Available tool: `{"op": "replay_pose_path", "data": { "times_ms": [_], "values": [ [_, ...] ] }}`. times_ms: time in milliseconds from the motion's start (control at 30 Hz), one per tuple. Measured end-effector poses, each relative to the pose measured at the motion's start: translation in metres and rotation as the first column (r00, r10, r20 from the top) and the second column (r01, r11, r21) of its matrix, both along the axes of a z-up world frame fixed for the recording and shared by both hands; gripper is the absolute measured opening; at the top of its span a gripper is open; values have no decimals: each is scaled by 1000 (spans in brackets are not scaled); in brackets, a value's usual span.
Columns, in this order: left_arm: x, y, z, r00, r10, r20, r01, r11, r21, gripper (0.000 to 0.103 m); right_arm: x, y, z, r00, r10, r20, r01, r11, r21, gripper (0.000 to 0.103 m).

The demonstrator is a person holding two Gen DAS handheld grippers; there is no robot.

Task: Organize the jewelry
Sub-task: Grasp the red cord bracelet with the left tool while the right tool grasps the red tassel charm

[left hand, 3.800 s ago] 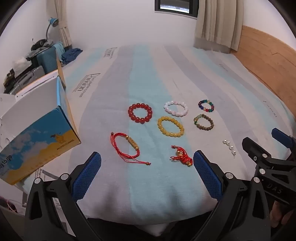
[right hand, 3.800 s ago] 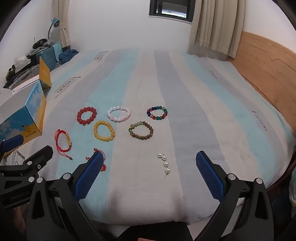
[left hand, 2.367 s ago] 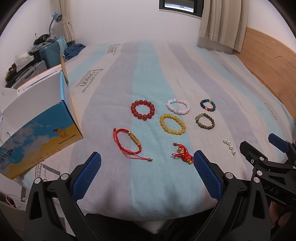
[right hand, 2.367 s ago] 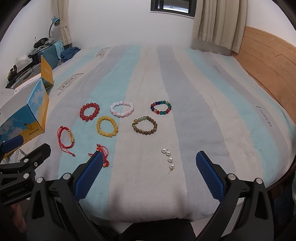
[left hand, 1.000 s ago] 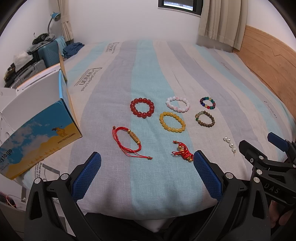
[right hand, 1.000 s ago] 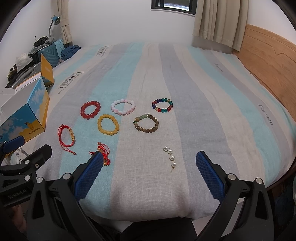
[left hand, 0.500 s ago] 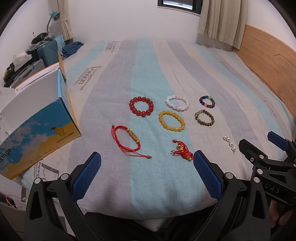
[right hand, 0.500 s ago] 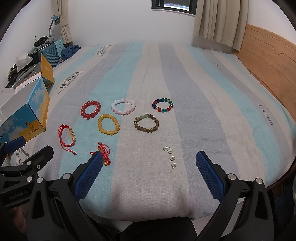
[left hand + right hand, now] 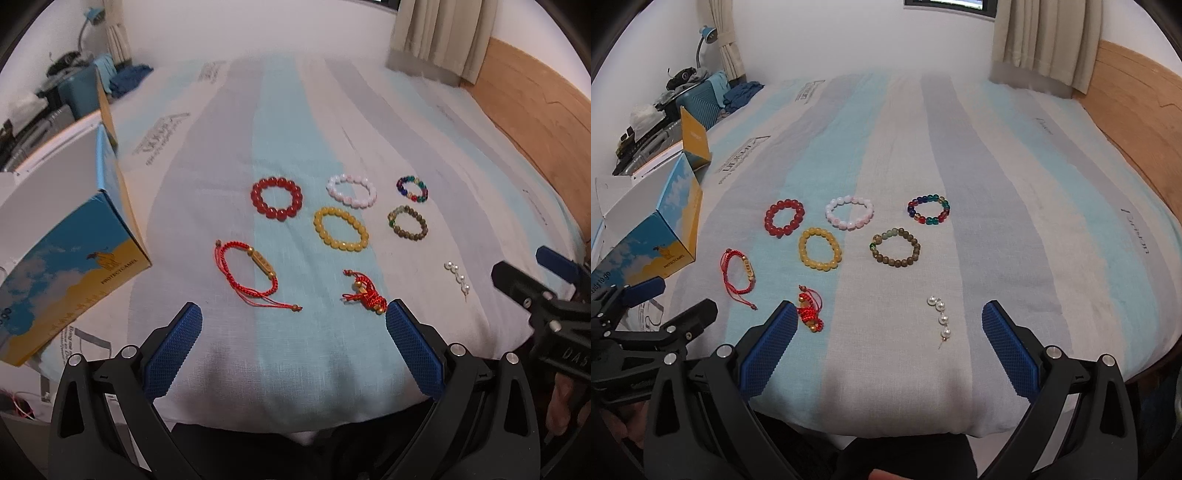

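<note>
While both jaws stand wide apart and empty, the left hand-held gripper and right hand-held gripper hover at the near edge of the bed. Nearest lie the bunched red cord charm and, to its right, the pearl strand. Left of the charm: red cord bracelet. Farther: yellow bead bracelet, brown bead bracelet. Farthest row: red bead bracelet, pink-white bead bracelet, multicolour bead bracelet. None touch. Blue-yellow box sits at the left edge.
</note>
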State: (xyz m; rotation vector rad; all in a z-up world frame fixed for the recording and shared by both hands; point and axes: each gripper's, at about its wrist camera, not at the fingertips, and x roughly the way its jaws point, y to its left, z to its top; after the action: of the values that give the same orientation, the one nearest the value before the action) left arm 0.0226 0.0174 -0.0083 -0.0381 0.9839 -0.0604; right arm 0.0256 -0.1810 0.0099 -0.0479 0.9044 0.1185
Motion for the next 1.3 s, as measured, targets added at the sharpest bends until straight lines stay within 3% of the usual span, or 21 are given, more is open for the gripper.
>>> {"op": "replay_pose_path", "data": {
  "times_ms": [267,533,733,1133,1300],
  "values": [
    [23,0,-3,997,-42,-67,42,999,6,97,26,8,0,994,36,-104,-39,999,-29,96],
    [56,12,-13,981,-60,-184,58,998,-16,97,60,26,-16,958,82,-276,-94,995,-30,96],
    [75,26,-27,967,-33,-253,36,999,6,97,77,44,-24,930,120,-347,-132,991,-10,96],
    [106,56,-52,946,30,-323,-17,999,45,97,91,72,-57,892,152,-425,-171,985,-6,95],
    [119,62,-66,934,52,-354,-36,998,51,97,93,83,-70,879,174,-443,-206,978,-25,88]
  ]
}}
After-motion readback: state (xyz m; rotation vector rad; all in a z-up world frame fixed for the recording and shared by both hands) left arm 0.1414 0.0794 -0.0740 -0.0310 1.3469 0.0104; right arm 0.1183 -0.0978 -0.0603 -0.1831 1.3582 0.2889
